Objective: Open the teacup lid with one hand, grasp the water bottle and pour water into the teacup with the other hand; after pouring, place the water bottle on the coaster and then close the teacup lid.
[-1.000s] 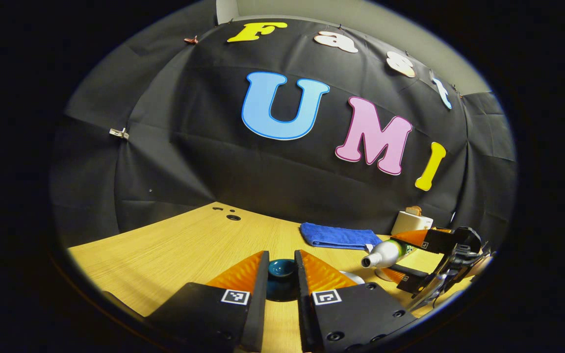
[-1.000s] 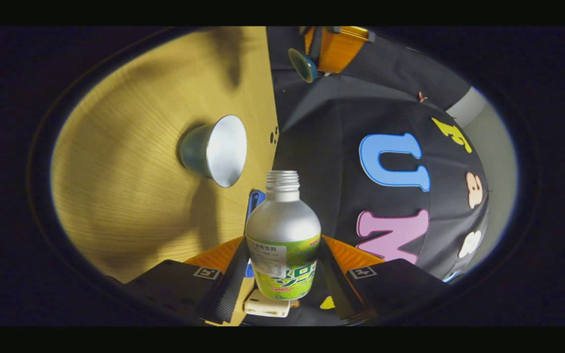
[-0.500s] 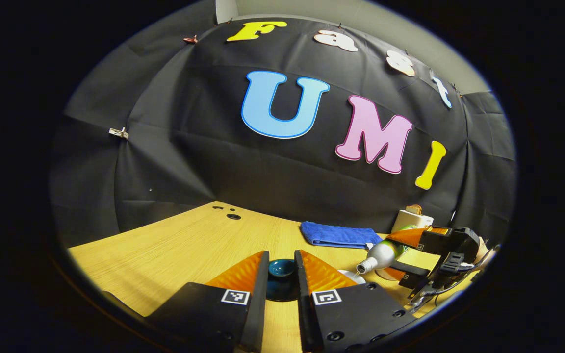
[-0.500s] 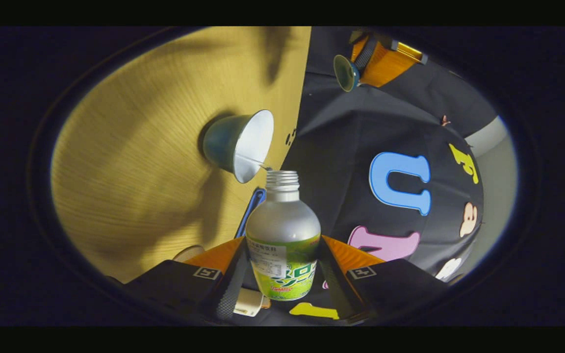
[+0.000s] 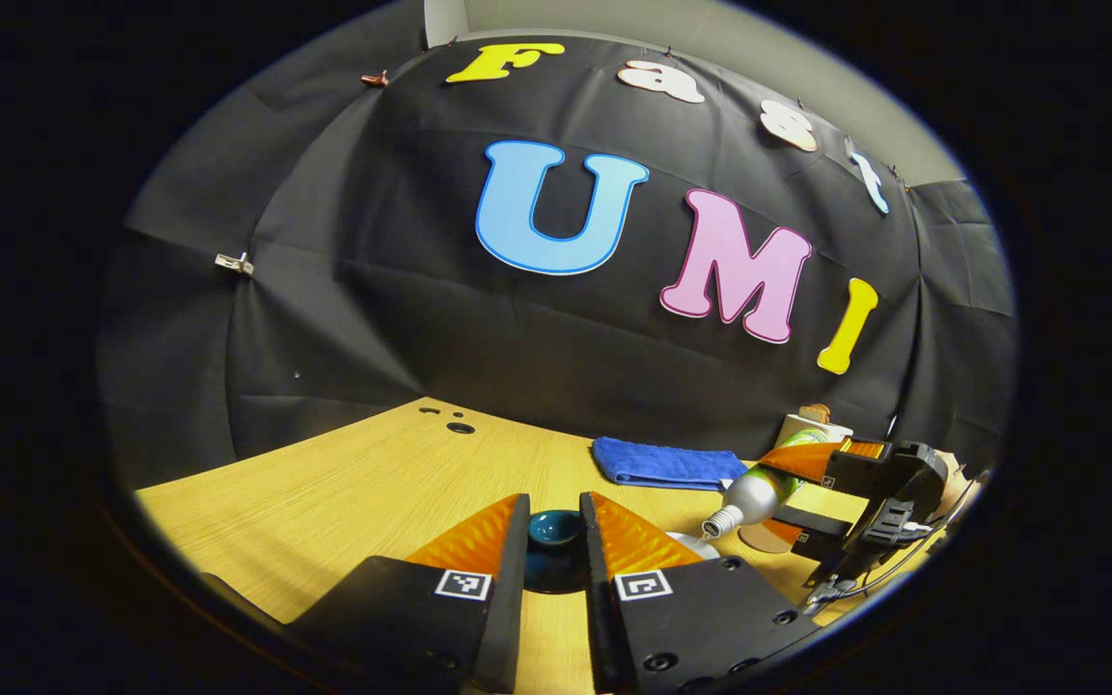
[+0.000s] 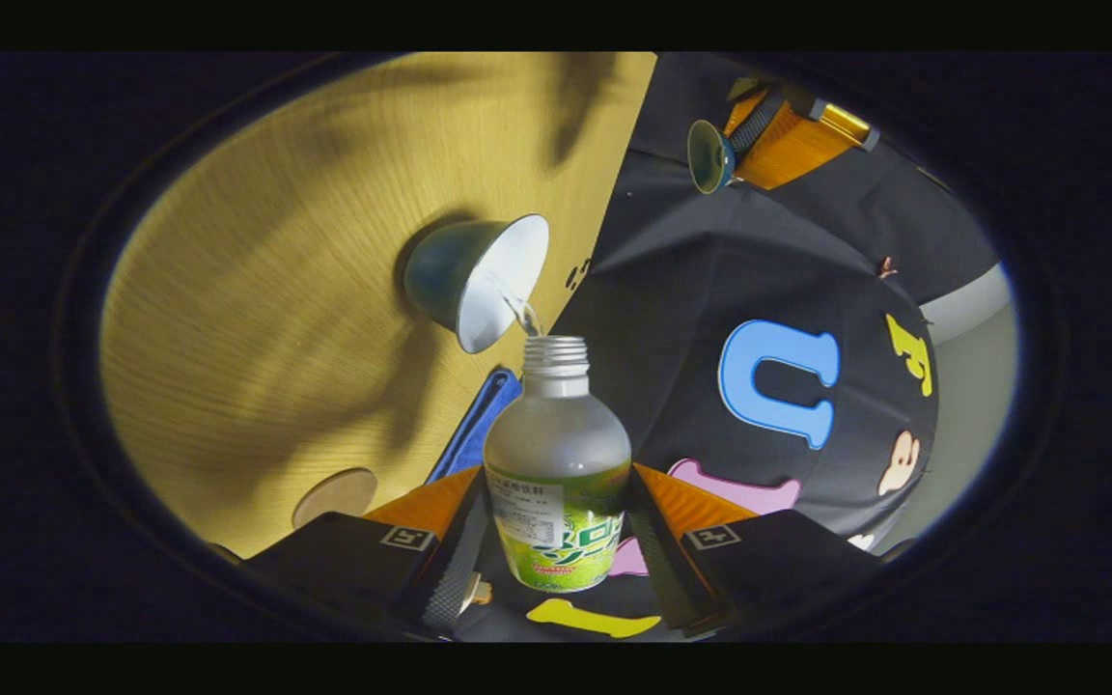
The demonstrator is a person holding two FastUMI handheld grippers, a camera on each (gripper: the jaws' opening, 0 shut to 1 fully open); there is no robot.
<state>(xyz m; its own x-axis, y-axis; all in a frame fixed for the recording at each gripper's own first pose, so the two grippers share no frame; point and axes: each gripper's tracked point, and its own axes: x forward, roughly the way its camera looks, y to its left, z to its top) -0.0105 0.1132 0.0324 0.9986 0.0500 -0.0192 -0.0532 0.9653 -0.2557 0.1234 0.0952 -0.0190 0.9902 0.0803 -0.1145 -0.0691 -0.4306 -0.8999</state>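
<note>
right tool (image 6: 556, 541) clenched on the water bottle (image 6: 557, 463), both fingers pressed on its sides; bottle tilted, open mouth just at the teacup (image 6: 475, 280) rim, thin stream of water running into the cup. teacup stands on the table (image 6: 305, 290). left tool (image 5: 554, 541) grasps the teacup lid (image 5: 554, 529) off to the side, held above the table. coaster (image 6: 334, 494) bare, near the blue towel (image 5: 664, 463).

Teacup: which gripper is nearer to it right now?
Right. The right gripper tips the water bottle just above the teacup; the left gripper holds the lid farther off.
</note>
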